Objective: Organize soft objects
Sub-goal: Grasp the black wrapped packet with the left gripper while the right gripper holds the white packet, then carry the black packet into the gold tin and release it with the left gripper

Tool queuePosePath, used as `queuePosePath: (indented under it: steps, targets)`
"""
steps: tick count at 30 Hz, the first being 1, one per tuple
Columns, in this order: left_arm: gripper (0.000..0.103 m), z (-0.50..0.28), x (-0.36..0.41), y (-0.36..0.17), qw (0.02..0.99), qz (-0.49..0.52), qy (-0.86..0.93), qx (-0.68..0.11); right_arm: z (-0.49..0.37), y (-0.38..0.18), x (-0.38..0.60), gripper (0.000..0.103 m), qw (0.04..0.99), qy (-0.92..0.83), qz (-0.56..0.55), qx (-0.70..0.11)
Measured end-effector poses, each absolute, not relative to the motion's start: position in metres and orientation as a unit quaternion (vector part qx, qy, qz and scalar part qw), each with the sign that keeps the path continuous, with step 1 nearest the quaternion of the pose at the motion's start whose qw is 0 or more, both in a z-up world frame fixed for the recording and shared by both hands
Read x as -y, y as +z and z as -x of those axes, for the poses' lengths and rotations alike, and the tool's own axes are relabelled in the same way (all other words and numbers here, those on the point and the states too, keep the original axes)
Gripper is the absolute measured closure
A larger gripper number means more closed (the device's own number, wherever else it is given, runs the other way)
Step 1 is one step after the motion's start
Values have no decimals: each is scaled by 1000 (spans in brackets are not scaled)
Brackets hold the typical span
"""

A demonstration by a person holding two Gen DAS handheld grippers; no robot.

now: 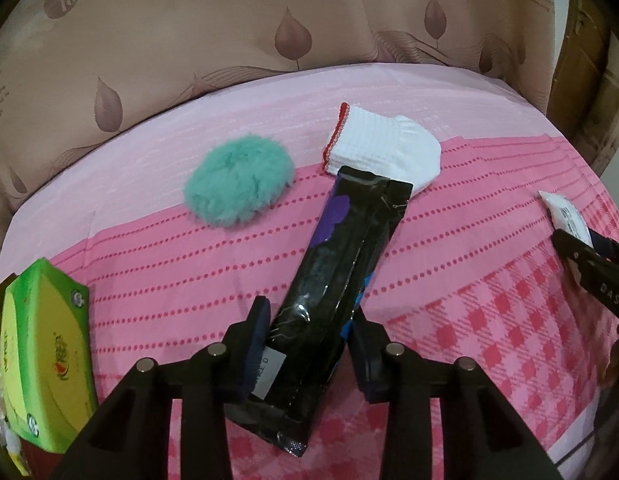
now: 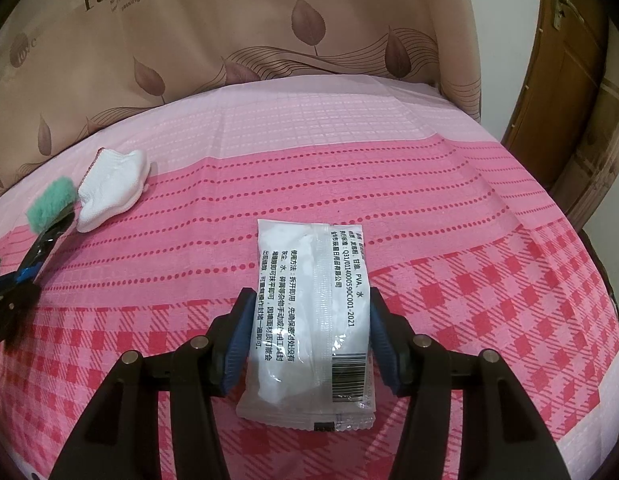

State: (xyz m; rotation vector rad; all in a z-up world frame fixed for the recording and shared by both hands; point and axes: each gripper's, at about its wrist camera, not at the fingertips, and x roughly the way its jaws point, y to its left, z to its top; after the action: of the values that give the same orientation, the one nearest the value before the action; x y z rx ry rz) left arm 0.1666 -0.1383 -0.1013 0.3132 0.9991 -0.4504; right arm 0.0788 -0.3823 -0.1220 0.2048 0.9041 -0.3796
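The pink cloth (image 2: 449, 208) lies bare across its far strip and its whole right side, so a hand could pass freely there up to the curtain (image 2: 237, 12) behind. Toward the left, the green puff (image 1: 238, 179) and the white sock (image 1: 383, 145) sit near each other, with the black packet (image 1: 333, 272) reaching just in front of the sock. A green box (image 1: 45, 354) blocks the near left edge.
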Motion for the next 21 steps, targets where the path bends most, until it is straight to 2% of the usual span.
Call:
queuePosePath:
  steps: [21]
  targets:
    - [66, -123, 93, -49, 869, -138, -191, -435, -79, -123, 382, 51, 877, -182, -95, -435]
